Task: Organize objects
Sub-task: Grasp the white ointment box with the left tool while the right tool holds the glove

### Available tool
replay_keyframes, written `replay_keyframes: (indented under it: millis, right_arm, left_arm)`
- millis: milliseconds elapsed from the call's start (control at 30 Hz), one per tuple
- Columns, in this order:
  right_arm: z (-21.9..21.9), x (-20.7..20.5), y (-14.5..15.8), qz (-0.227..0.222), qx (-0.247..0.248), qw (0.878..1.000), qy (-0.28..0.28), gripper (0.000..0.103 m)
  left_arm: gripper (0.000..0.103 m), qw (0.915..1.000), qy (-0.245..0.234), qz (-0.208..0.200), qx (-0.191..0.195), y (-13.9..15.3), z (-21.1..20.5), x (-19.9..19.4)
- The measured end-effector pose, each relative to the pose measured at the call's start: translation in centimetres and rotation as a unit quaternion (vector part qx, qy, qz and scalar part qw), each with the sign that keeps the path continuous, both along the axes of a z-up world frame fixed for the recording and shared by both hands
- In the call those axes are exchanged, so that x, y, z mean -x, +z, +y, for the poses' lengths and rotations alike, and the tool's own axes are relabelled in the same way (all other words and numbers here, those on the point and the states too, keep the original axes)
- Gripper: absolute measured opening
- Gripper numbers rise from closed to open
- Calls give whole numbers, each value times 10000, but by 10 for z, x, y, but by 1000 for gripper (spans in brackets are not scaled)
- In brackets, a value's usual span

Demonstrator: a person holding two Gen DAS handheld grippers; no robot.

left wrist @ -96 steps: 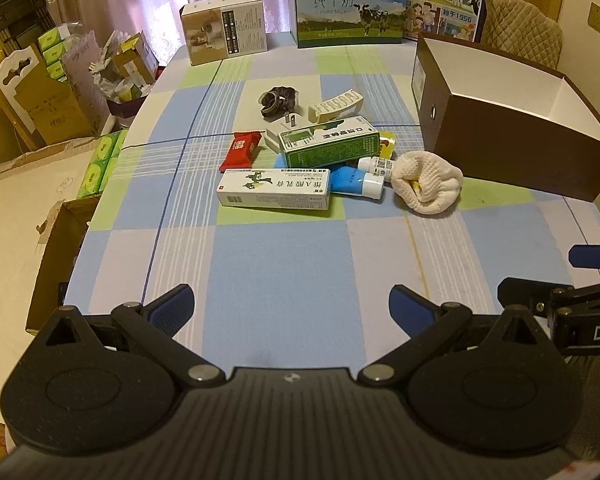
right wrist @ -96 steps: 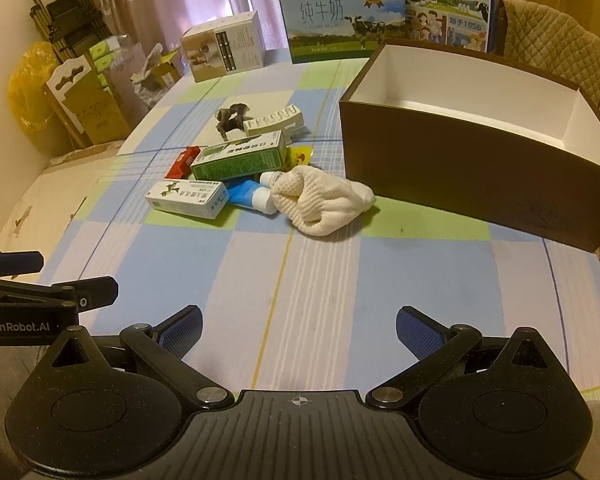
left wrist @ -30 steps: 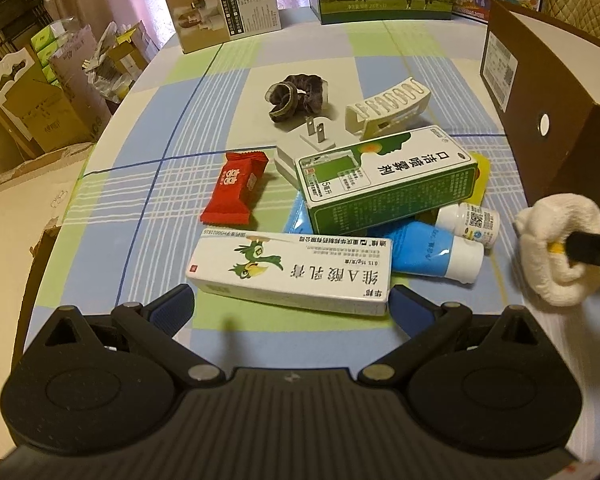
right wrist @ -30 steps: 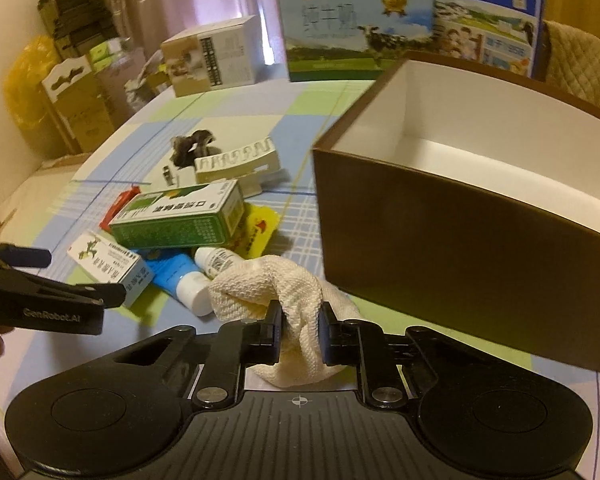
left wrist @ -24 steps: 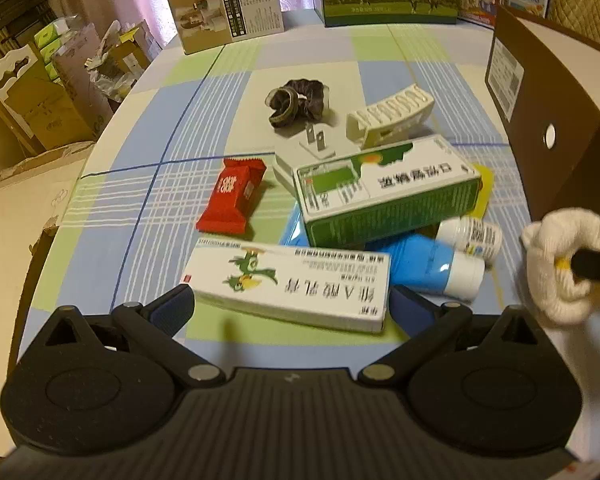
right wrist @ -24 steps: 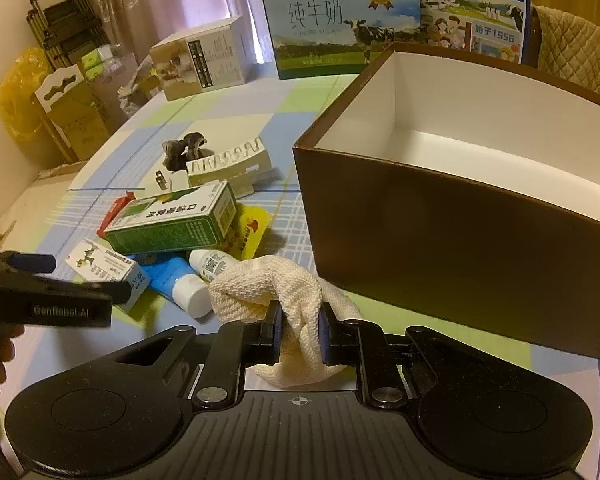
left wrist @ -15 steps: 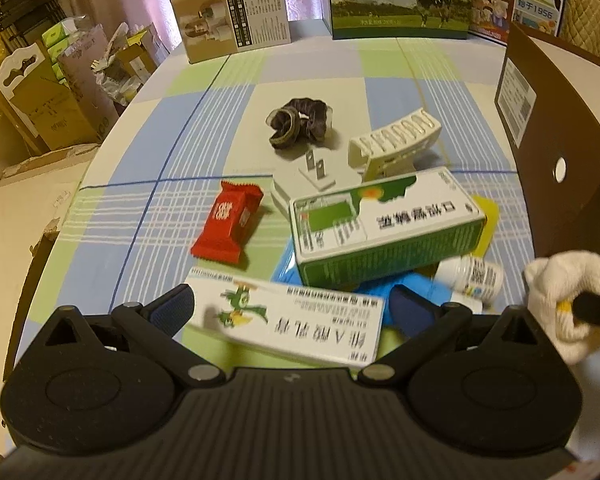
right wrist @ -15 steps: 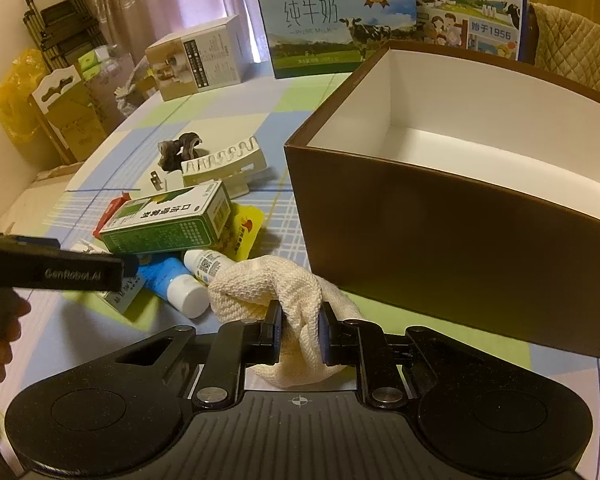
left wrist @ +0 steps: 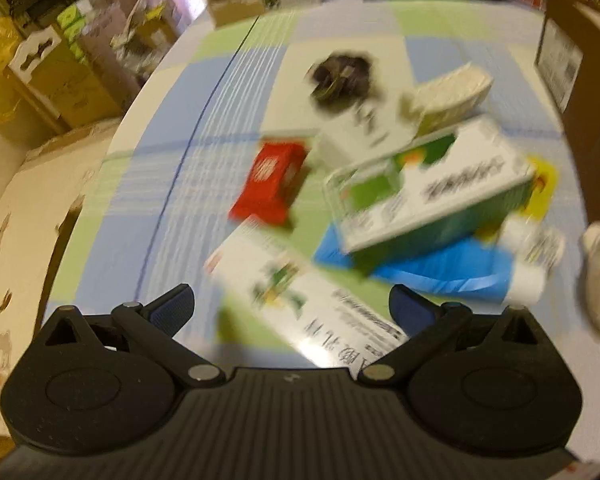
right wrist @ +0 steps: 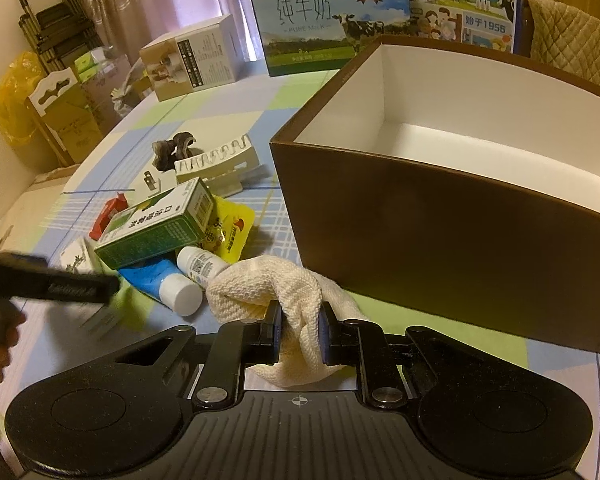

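My right gripper [right wrist: 299, 328] is shut on a cream knitted cloth [right wrist: 276, 284], close to the near wall of the brown box [right wrist: 460, 240] with its white inside. My left gripper [left wrist: 292, 306] is open, and the long white carton [left wrist: 300, 300] lies between its blue fingertips; this view is blurred by motion. Just beyond lie a green carton [left wrist: 432, 188], a red packet [left wrist: 272, 176], a blue tube [left wrist: 432, 268], a small white bottle [left wrist: 536, 248] and a yellow sachet [left wrist: 544, 184]. The left gripper [right wrist: 60, 284] also shows at the left of the right wrist view, held by a hand [right wrist: 0, 332].
A dark scrunchie [right wrist: 176, 144], a white plug [left wrist: 360, 132] and a cream ridged clip [right wrist: 216, 160] lie behind the pile. Milk cartons [right wrist: 328, 20] and a printed box [right wrist: 192, 60] stand at the table's far end. Cardboard boxes [left wrist: 64, 76] crowd the floor at left.
My left gripper has moved forward and down over the white carton, still open. My right gripper stays shut on the cloth and has crept closer to the brown box.
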State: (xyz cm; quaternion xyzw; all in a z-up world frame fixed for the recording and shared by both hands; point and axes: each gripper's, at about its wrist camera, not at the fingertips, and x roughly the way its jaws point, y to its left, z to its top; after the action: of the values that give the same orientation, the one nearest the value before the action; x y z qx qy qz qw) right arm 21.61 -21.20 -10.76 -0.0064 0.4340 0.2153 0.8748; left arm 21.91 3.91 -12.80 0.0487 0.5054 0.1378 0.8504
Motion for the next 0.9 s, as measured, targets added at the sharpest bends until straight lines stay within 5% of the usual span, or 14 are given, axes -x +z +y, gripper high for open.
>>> replay_keyframes:
  millis: [300, 700, 800, 900]
  right_arm:
    - [-1, -1, 0, 72, 1, 10000, 2, 15]
    - [-2, -1, -3, 75, -45, 10000, -10, 15]
    - [-1, 0, -2, 63, -24, 10000, 14, 15]
    - [1, 1, 0, 70, -28, 9999, 90, 15]
  left_arm:
    - [95, 9988, 419, 130, 215, 5, 50, 35]
    - [84, 9987, -366, -261, 258, -3, 38, 12]
    - [73, 9978, -505, -313, 279, -2, 35, 12]
    - [46, 9966, -668, -342, 339, 0, 30, 15]
